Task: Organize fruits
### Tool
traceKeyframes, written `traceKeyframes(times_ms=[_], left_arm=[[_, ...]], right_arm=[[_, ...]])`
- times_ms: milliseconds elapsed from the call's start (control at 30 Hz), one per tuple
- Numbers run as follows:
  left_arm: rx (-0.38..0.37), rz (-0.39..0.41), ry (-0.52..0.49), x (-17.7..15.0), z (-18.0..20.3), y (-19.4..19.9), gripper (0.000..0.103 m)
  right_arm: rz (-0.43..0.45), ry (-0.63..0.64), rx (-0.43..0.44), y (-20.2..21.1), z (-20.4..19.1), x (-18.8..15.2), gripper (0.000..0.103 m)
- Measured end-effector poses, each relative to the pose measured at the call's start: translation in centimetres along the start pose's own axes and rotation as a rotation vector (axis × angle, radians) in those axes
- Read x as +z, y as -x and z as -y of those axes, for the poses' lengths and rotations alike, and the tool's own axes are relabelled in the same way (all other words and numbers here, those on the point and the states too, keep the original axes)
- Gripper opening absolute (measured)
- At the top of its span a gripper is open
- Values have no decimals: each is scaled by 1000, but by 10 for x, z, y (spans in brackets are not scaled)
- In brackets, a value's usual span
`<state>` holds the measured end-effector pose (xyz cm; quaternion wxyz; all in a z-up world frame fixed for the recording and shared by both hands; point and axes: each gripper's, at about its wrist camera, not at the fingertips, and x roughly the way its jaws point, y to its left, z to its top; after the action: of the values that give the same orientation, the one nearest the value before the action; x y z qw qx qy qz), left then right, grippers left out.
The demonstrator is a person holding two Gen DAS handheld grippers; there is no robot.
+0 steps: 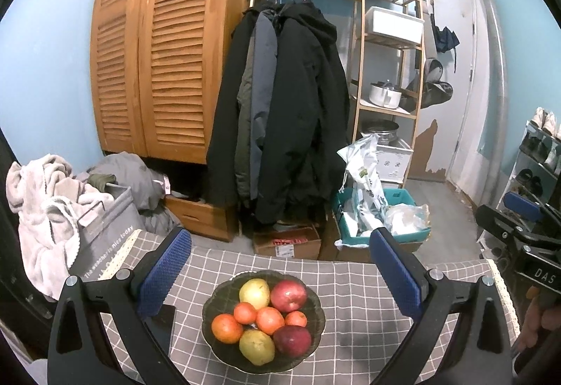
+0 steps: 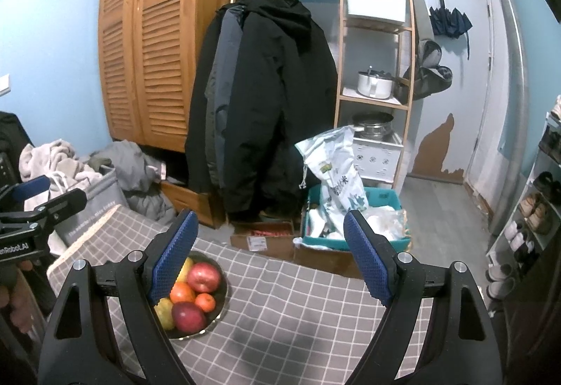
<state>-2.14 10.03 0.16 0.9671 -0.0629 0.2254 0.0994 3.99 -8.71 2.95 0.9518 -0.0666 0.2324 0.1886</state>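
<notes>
Fruit fills a dark scalloped bowl (image 1: 263, 318) at the lower centre of the left wrist view: two red apples (image 1: 288, 295), two yellow-green pears (image 1: 255, 293) and four small oranges (image 1: 269, 320), heaped and touching one another. By the look of them, the apples and pears are firm, smooth-skinned and a little slippery, best taken across the widest part; the oranges look lighter, with skin that gives slightly and bruises under a hard squeeze. The topmost pieces seem the easiest to lift without rolling the rest.

Around the bowl lies a grey checked tablecloth (image 1: 350, 308), bare toward the lower right. The left gripper (image 1: 280, 274) hangs above the bowl, tongs spread wide and holding nothing. The right gripper (image 2: 271, 260), likewise spread and empty, is over bare cloth with the bowl at its lower left.
</notes>
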Motion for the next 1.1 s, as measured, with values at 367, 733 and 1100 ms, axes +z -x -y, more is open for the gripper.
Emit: traceKeyframes(times_ms=[367,733,1100], left_arm=[[6,9,4,2,-3,1,102],[11,16,-6,1,-1,1,102],[11,15,-3,1,-1,1,102]], right_arm=[[-1,2,0,-1,-2,-1,84],[-2,2,0,-1,-2,-1,84],[-1,3,0,-1,-2,-1,84]])
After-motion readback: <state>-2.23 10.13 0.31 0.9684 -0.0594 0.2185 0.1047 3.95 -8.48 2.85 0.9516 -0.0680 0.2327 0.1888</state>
